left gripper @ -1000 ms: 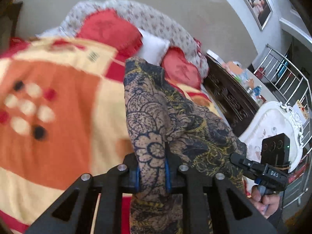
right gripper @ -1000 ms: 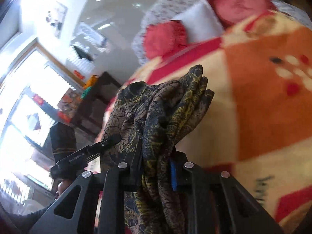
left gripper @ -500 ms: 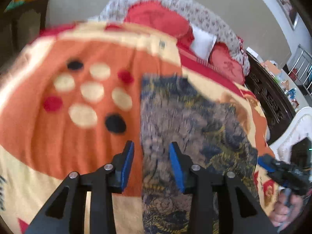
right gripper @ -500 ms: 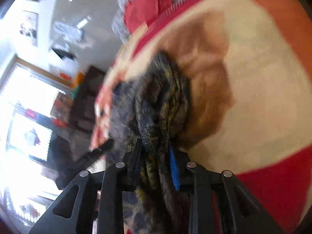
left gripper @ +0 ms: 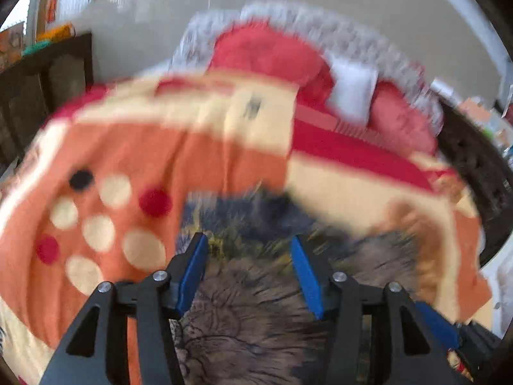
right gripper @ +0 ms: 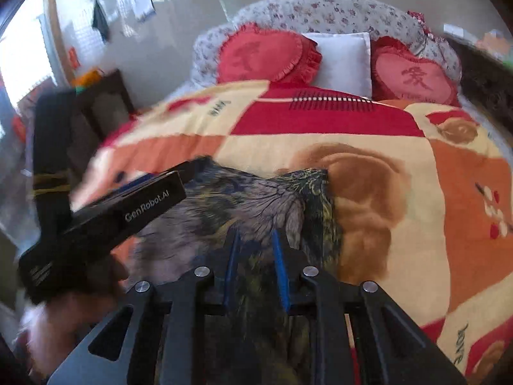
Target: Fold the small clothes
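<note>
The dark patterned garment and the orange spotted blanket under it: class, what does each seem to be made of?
Dark patterned garment: apparently thin, soft woven cloth, matt; it gathers into fine folds at the right gripper. Orange spotted blanket: probably plush fleece, judging by its fuzzy, soft-edged print.

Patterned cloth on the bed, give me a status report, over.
Left tool opening, pads clear of the patterned cloth. Right tool shut on the cloth. Cloth lies on the blanket. Nothing in the way.
</note>
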{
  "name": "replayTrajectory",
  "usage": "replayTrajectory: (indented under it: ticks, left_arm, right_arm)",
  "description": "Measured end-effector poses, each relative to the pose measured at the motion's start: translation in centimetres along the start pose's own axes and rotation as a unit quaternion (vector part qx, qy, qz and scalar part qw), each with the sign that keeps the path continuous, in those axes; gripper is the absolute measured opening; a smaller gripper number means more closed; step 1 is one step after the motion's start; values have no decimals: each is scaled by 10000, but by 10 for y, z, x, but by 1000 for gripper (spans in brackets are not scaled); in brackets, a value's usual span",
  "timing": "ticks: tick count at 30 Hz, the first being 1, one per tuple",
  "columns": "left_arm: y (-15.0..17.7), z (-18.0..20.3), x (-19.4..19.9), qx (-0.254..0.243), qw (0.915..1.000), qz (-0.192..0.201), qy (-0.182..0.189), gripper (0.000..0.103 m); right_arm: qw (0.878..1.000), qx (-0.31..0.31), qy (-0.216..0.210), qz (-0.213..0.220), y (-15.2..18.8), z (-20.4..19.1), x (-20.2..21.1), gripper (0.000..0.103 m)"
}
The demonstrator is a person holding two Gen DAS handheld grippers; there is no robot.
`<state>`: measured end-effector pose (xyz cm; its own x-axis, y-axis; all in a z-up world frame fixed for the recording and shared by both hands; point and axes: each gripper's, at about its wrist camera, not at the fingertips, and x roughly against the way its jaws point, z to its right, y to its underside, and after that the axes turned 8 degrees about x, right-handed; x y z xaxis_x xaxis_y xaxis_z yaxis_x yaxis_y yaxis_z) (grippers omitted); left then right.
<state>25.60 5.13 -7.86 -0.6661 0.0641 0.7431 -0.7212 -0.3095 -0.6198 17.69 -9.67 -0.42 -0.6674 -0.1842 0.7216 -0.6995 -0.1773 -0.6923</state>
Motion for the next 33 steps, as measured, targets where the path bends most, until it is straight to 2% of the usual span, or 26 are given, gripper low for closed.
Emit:
replayTrajectory:
  ticks: [1,3,6,18,20,22,25,27,29,33]
  left_arm:
    - [6,-2,-12,-94,9999,-135,-6,59]
    - [9,-2,-15,-133,9999,-31,67,63]
    - [9,2,-22,-216,9998,-23,30,70]
    - [8,4,-25,-221,9997,-60,62,77]
    - [6,7,-27,-293,9994,-177,99,86]
    - [1,10,-25,-422,9981,-426,145,91]
    - [-5,2,5,-365,9971,-542,381,91]
    - [5,-8,37,-422,9972,-356,498,91]
    - [31,-17,70,-517,9975,-238,420,98]
    - [102,-29,111,-629,9968,-304,383,100]
  right_arm:
    - [9998,-13,80,-195,3,3,-19,11]
    - [9990,38,167,-402,18,10,-46,11]
    - [9994,216,241,83,34,8,-41,12]
    - [9997,121,114,179,39,15,-42,13]
    - [9997,152,112,160,38,13,-43,14]
    - [9997,237,8,33,33,10,-46,23]
    - [9985,506,-122,-184,25,8,-27,25]
    - [9980,623,-44,25,30,9,7,25]
    - [9968,756,-166,183,45,11,40,25]
    - [9956,912,-198,74,93,5,78,25]
